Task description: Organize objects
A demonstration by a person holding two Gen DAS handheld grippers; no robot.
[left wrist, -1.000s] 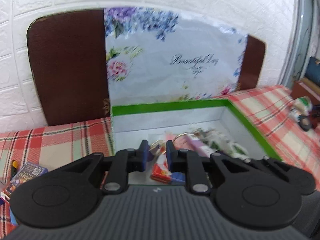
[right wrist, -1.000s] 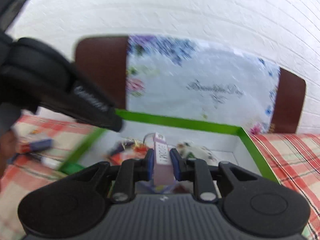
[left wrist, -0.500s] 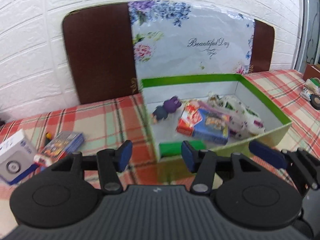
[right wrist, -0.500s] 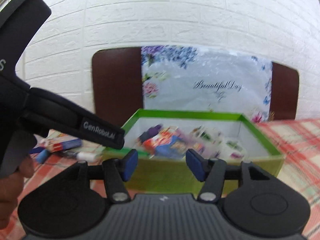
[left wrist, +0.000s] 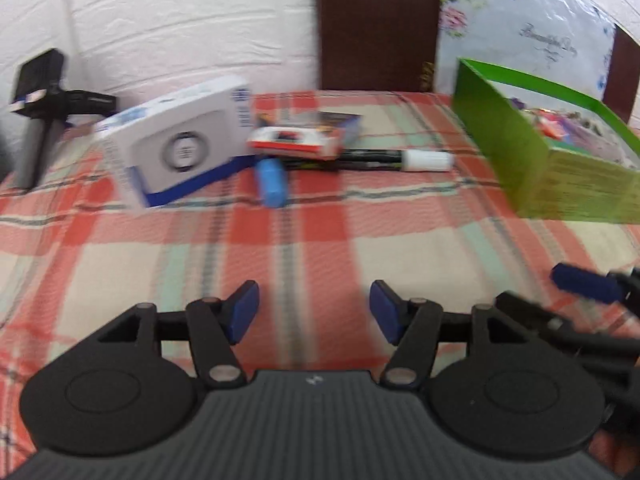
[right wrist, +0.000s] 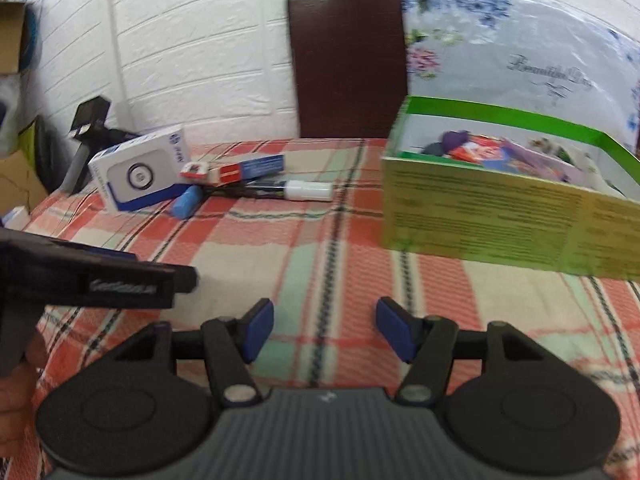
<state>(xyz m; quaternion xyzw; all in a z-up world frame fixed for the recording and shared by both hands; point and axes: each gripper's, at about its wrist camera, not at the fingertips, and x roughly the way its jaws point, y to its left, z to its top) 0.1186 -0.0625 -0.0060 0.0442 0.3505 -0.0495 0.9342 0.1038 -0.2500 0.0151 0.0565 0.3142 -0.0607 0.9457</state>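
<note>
Partway through: green box (right wrist: 500,216) at 2 o'clock holding several items; white box (right wrist: 138,178), marker (right wrist: 288,190), blue cylinder (right wrist: 186,203) at 10 o'clock waiting on the counter (right wrist: 320,264). Both tools, left (left wrist: 314,312) and right (right wrist: 325,328), just opening, standing apart, gripping nothing.

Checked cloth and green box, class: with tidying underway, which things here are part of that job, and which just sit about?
Job: green box; white carton; marker; blue tube; red-and-white packet.
About: black stand; floral bag; brown board.

wall (right wrist: 208,60) — white embossed brick | dark brown board (right wrist: 348,60) against it | tablecloth (right wrist: 320,248) — red plaid
</note>
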